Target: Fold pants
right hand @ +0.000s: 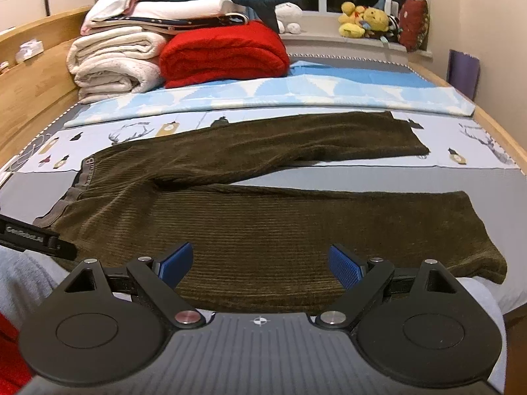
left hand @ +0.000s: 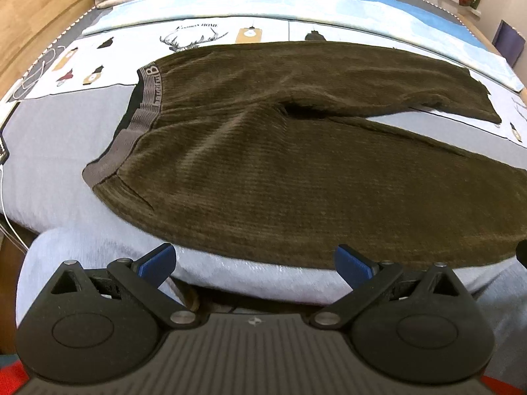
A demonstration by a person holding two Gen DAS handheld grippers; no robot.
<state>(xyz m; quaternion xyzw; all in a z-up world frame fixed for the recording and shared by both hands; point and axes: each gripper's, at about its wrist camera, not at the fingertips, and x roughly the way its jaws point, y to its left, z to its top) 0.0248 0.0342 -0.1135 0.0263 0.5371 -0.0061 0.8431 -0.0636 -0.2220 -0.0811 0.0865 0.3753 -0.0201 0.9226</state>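
Dark olive corduroy pants (left hand: 280,151) lie flat on the bed, grey waistband (left hand: 138,112) at the left, both legs spread out to the right. They also show in the right wrist view (right hand: 263,217). My left gripper (left hand: 255,260) is open and empty, just in front of the near edge of the pants by the hip. My right gripper (right hand: 260,261) is open and empty, over the near leg. The left gripper's body (right hand: 29,233) shows at the left edge of the right wrist view.
The bed has a grey and light blue printed cover (right hand: 296,92). Folded white blankets (right hand: 112,59) and a red blanket (right hand: 224,52) are stacked at the back left. Wooden bed rails (right hand: 33,75) run along both sides. Plush toys (right hand: 365,19) sit on the windowsill.
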